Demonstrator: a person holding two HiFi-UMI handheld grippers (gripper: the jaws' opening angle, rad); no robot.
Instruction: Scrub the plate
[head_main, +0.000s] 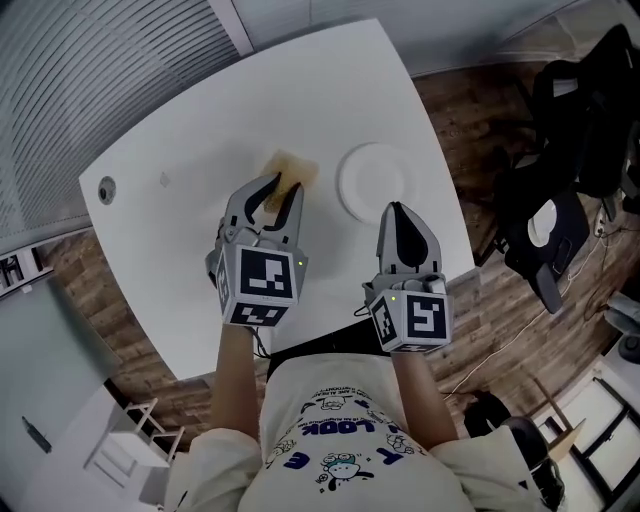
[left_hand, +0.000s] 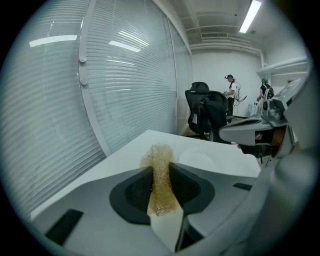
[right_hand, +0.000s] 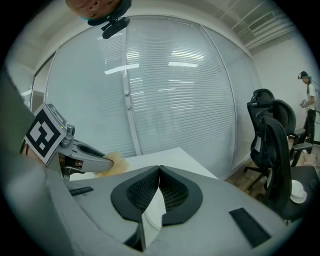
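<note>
A white round plate lies on the white table, right of centre and towards the far edge. My left gripper is shut on a tan scrub sponge; in the left gripper view the sponge stands pinched between the two jaws, with the plate ahead and to the right. My right gripper hovers just in front of the plate with its jaws closed and nothing between them. The sponge shows at the left in the right gripper view.
The table's right edge drops to a wooden floor with black office chairs beyond it. Window blinds run along the far left. A small round grommet sits near the table's left corner. People stand far off in the room.
</note>
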